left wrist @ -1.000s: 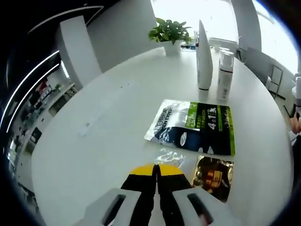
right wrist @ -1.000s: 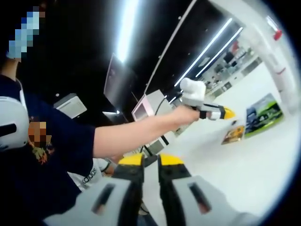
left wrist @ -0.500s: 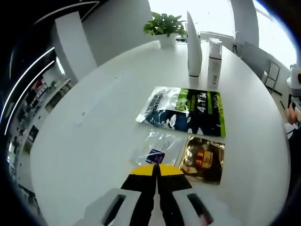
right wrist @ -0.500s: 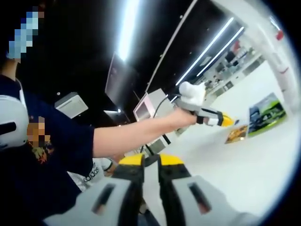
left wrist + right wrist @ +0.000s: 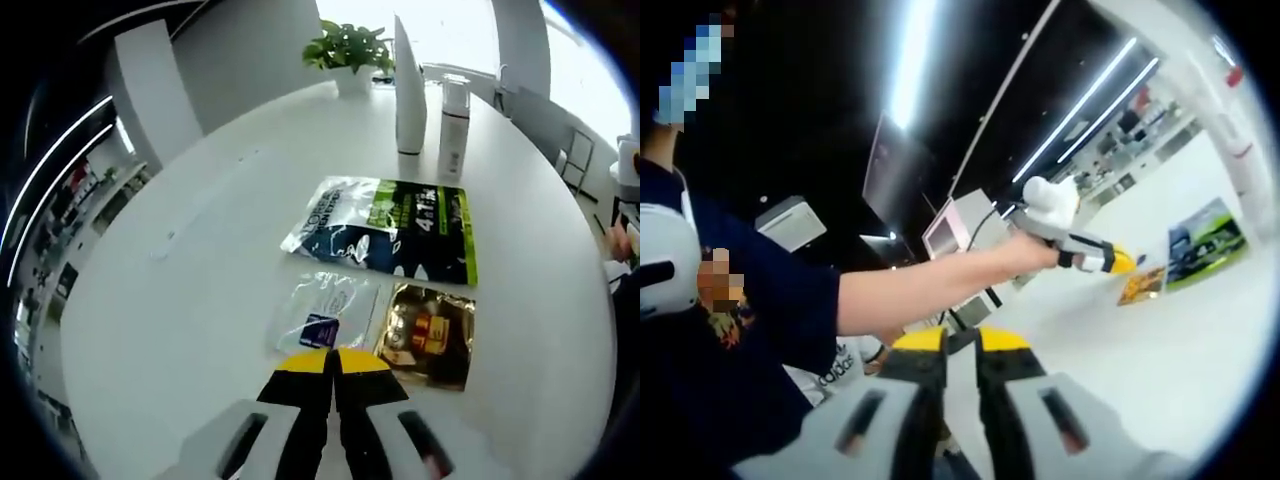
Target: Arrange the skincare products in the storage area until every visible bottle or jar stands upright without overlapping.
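White and smooth, the round counter (image 5: 180, 300) carries the skincare things: a tall white tube (image 5: 407, 88) and a white bottle (image 5: 452, 128) stand upright side by side at the far end, close but apart, while three flat packets lie nearer, a green and dark sachet (image 5: 390, 230), a clear sachet (image 5: 325, 312) and a gold sachet (image 5: 428, 328), the last two edge to edge. The left gripper (image 5: 332, 362) hangs just over the near edge of the clear sachet with its jaws pressed together and nothing between them. The right gripper (image 5: 958, 345) is held well away from the counter, its jaws nearly together and empty, looking across the person's arm (image 5: 930, 285) toward the left one. The risk, as I judge it, lies with the thin, slippery packets: jaws coming down closed would only push the clear sachet over the gold one and leave them overlapping. A careless sweep toward the far end could also knock over the tube, which looks narrow at its foot, and take the bottle with it.
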